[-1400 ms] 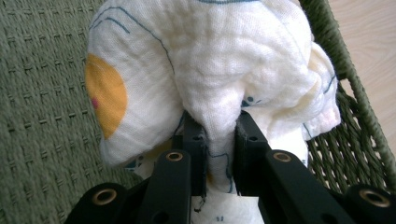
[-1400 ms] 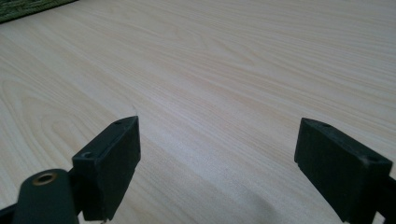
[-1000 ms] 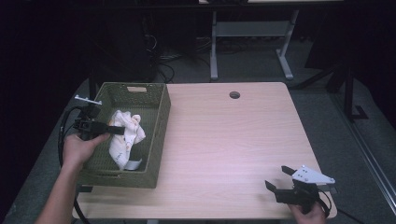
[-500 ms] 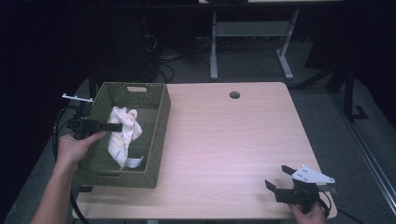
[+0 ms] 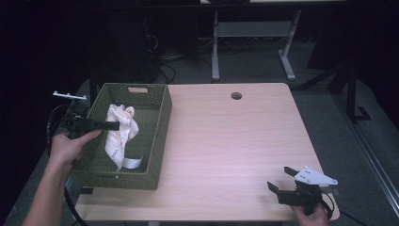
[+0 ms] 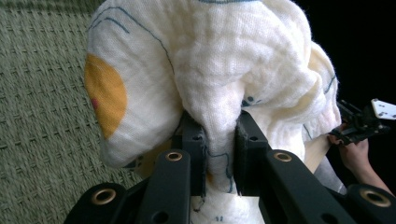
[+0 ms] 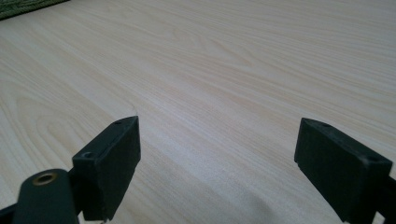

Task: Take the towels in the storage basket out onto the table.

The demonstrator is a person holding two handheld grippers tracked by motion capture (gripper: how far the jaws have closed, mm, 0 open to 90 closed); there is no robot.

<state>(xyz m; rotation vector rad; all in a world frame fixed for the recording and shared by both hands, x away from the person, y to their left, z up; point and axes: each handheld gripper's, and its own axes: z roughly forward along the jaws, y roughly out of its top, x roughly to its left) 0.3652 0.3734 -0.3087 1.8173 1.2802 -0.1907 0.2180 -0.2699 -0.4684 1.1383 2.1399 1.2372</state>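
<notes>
Your right gripper (image 5: 281, 181) sits at the near right corner of the table (image 5: 235, 141), low over the bare light wood, jaws spread wide with nothing between them; in the right gripper view the wood grain runs under both black jaws (image 7: 217, 158). Your right hand (image 5: 310, 215) is at the near table edge. The tabletop is pale laminate, rectangular with rounded corners. Your left forearm comes in from the bottom left, left hand (image 5: 70, 146) beside the near left wall of the green woven basket (image 5: 157, 136), which stands on the left part of the table. Your left gripper (image 5: 113, 125) reaches over the basket's left rim and is pinched on a white cloth (image 5: 120, 129); in the left gripper view the jaws are pressed together on a fold of the cloth (image 6: 219, 84), a crinkled white fabric with an orange spot and thin blue lines. The cloth hangs lifted from the gripper, its lower end trailing to the basket floor. Farther back, a round cable hole (image 5: 236, 95) sits near the far edge of the table. Beyond the table the room is dark: grey floor, cables on the floor, a white desk frame (image 5: 249, 37).
</notes>
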